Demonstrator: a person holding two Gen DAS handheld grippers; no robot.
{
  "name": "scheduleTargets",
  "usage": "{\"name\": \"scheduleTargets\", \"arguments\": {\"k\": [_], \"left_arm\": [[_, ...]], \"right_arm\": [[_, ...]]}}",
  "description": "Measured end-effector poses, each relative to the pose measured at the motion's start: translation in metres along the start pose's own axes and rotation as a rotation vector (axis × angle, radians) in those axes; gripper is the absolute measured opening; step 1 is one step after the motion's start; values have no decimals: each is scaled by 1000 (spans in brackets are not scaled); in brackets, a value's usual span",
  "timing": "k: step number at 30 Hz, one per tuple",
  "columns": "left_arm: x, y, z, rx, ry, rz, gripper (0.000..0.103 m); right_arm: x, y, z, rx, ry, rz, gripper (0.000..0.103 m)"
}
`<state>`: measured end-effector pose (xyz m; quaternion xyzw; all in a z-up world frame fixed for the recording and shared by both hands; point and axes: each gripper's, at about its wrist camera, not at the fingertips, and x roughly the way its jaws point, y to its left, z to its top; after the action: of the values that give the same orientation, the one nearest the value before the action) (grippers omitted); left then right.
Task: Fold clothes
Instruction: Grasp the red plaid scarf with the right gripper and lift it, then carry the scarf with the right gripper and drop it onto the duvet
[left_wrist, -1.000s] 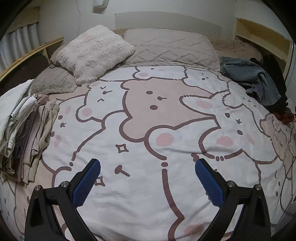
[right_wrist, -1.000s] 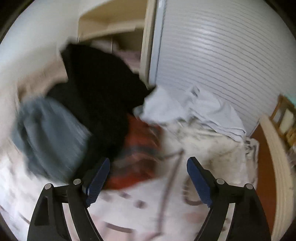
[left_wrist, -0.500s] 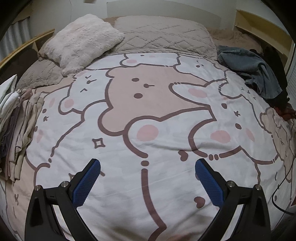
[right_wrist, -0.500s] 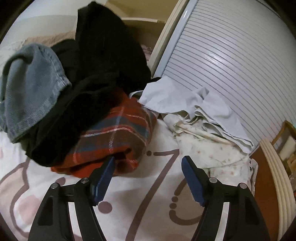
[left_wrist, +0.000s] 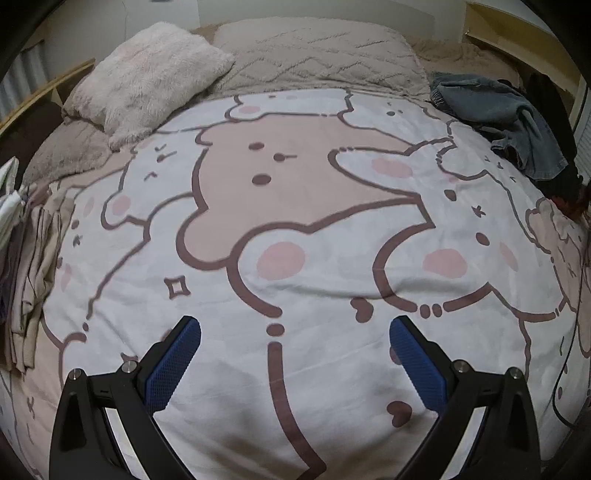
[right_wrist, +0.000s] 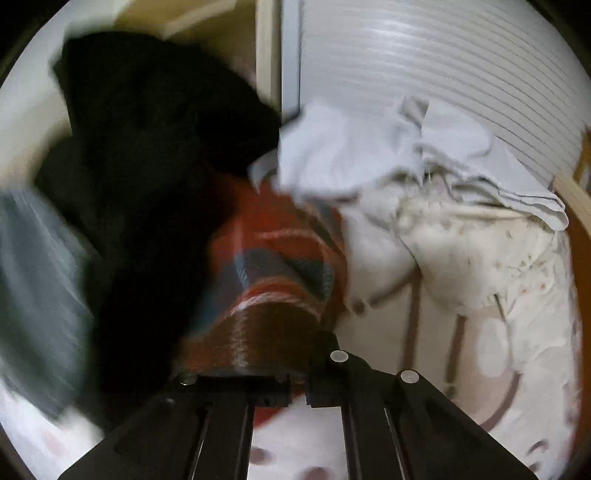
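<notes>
Bed: I see a duvet (left_wrist: 295, 229) printed with cartoon bears filling my left view.
Pillows: a fluffy pillow (left_wrist: 147, 74) at eleven o'clock, a quilted pillow (left_wrist: 317, 55) at twelve.
Wall: pale, behind the pillows.
Shelf: a wooden shelf (left_wrist: 517, 33) at one o'clock.
Shutter: a white slatted shutter (right_wrist: 424, 66) at one o'clock in my right view.

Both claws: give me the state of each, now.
Left claw: open, holding nothing, above the bedspread.
Right claw: shut on the red plaid garment.
</notes>
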<state>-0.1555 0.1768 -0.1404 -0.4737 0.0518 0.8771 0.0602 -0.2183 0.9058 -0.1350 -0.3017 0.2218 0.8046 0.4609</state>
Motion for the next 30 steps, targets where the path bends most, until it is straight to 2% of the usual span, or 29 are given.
{"name": "scheduleTargets", "arguments": {"k": [2,4,7,9,12,16,19,22,24,28,30], "left_arm": [[-7,3,4,2,-22,-1,102],[-13,7,8,-10,-34,-18,101],[-29,13,12,-31,-66,-46,101],[-44,19,13,-42,-99,-61,101],[-73,36,8,-69,-165,-56,101],[-110,67,-7,-108,-224,-50,101],[-138,90,-19,-131,-270,-37,101],[-163,111,-31,-147,-317,-34,101],[-178,124,-39,-164,-342,-48,101],[-201,141,-54,-192,-372,-89,101],[-217,150,-63,-189,-395,-106,102]], "right_arm": [[-28,2,19,132,-43,145,4],[-63,11,38,184,-84,272,4],[-121,37,61,158,-135,422,4],[-165,57,70,102,-175,481,4],[-233,78,76,57,-241,542,4],[-319,96,81,8,-351,563,4],[-384,101,87,-19,-443,613,4],[-475,99,94,-70,-596,670,4],[-546,107,99,-143,-657,689,4],[-678,135,82,-317,-731,728,4],[-726,154,60,-394,-724,765,4]]}}
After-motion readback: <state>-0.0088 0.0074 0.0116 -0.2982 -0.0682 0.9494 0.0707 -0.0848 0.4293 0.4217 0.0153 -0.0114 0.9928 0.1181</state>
